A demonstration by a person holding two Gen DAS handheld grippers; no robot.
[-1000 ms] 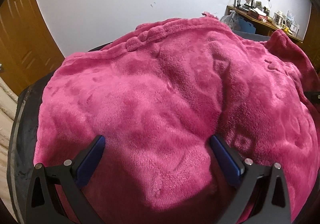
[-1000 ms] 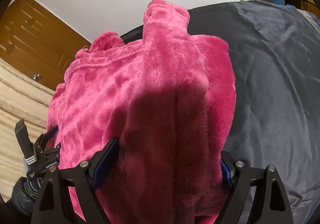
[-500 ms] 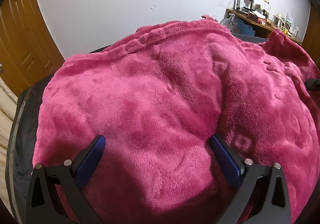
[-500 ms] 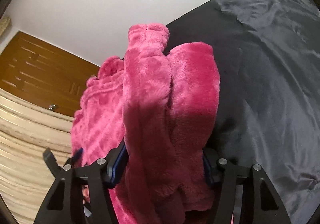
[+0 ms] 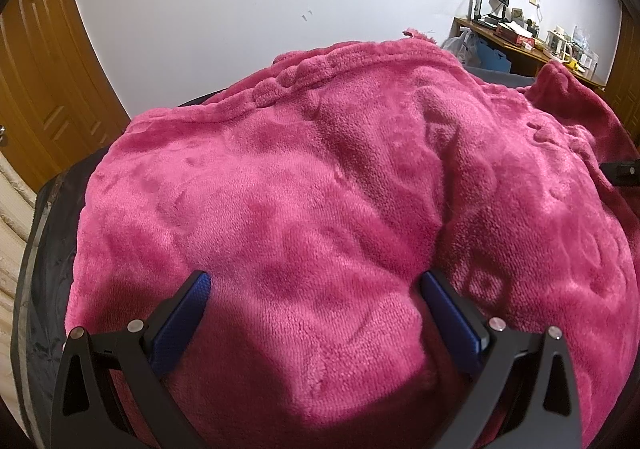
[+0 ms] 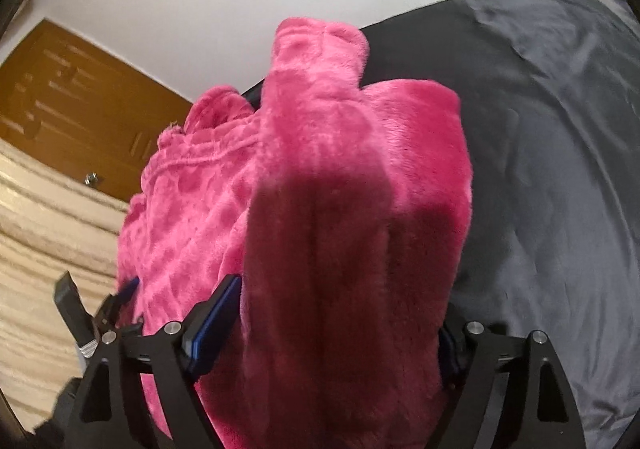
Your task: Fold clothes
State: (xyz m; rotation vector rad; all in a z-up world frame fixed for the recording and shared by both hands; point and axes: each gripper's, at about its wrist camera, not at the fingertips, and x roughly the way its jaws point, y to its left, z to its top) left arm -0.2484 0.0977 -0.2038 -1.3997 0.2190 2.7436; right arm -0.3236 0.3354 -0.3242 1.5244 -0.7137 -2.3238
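Right wrist view is showing the right gripper [image 6: 336, 313] pinching a bunched fold of the pink fleece garment [image 6: 320, 177], lifting it off the dark sheet [image 6: 560, 169] toward ten o'clock. Left gripper [image 5: 316, 305] is clamping another bunch; next, I'd judge, laying both edges down together.

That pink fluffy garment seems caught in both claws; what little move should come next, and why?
Probably carry the right claw across toward the left claw and lay its bunch down. Each claw has pink garment bunched between its fingers, and the right one's part stands in a raised ridge above the dark sheet, so the fold looks unfinished.
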